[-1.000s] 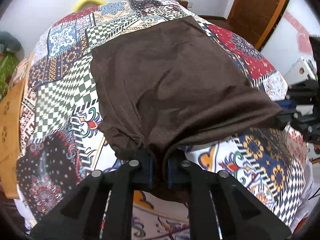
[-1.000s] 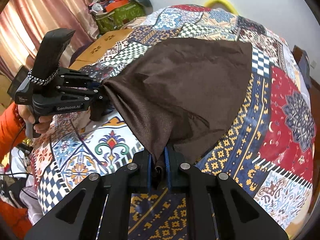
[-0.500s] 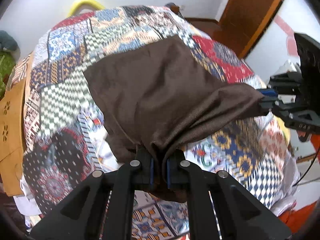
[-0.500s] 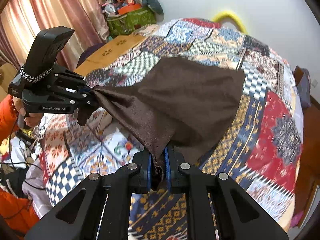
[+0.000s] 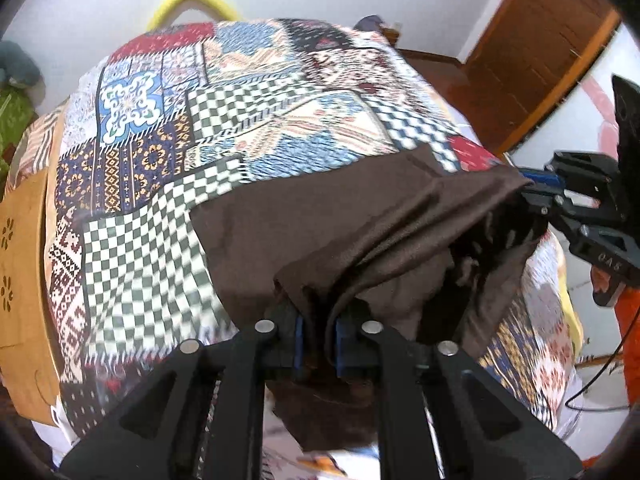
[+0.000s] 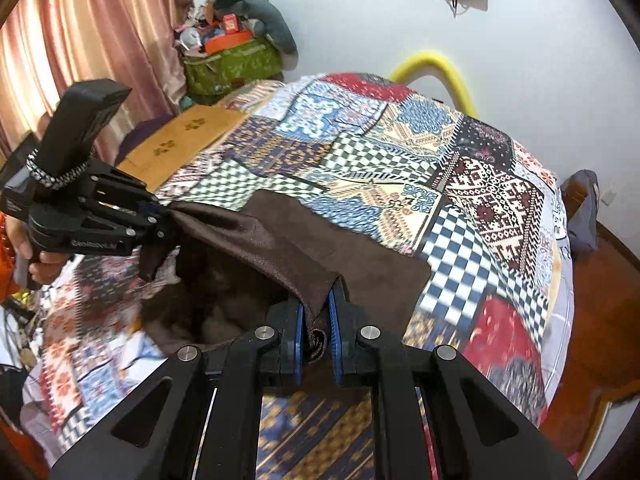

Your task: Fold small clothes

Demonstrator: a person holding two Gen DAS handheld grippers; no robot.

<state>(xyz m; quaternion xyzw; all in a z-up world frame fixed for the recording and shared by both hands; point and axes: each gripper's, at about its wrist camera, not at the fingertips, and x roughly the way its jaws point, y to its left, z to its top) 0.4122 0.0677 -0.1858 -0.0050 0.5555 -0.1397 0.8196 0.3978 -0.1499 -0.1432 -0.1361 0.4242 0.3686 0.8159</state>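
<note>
A dark brown cloth (image 5: pixel 320 224) lies partly on the patchwork bedspread (image 5: pixel 248 120), its near edge lifted off it. My left gripper (image 5: pixel 318 332) is shut on one near corner of the cloth. My right gripper (image 6: pixel 316 332) is shut on the other near corner of the cloth (image 6: pixel 340 252). The lifted edge hangs stretched between the two grippers and folds over the part still lying flat. In the left wrist view the right gripper (image 5: pixel 536 192) shows at the right; in the right wrist view the left gripper (image 6: pixel 160 220) shows at the left.
The bedspread (image 6: pixel 460 184) covers a bed. A wooden board (image 5: pixel 20 260) lies along its left side. A yellow curved tube (image 6: pixel 440 68) stands at the far end by the white wall. A green bag with clutter (image 6: pixel 232 64) and pink curtains (image 6: pixel 80 32) are at the far left; a wooden door (image 5: pixel 540 40) at the right.
Both grippers have moved forward over the bed with the cloth's near edge, folding it over the far part. Less of the cloth lies flat and more bedspread shows beyond it.
</note>
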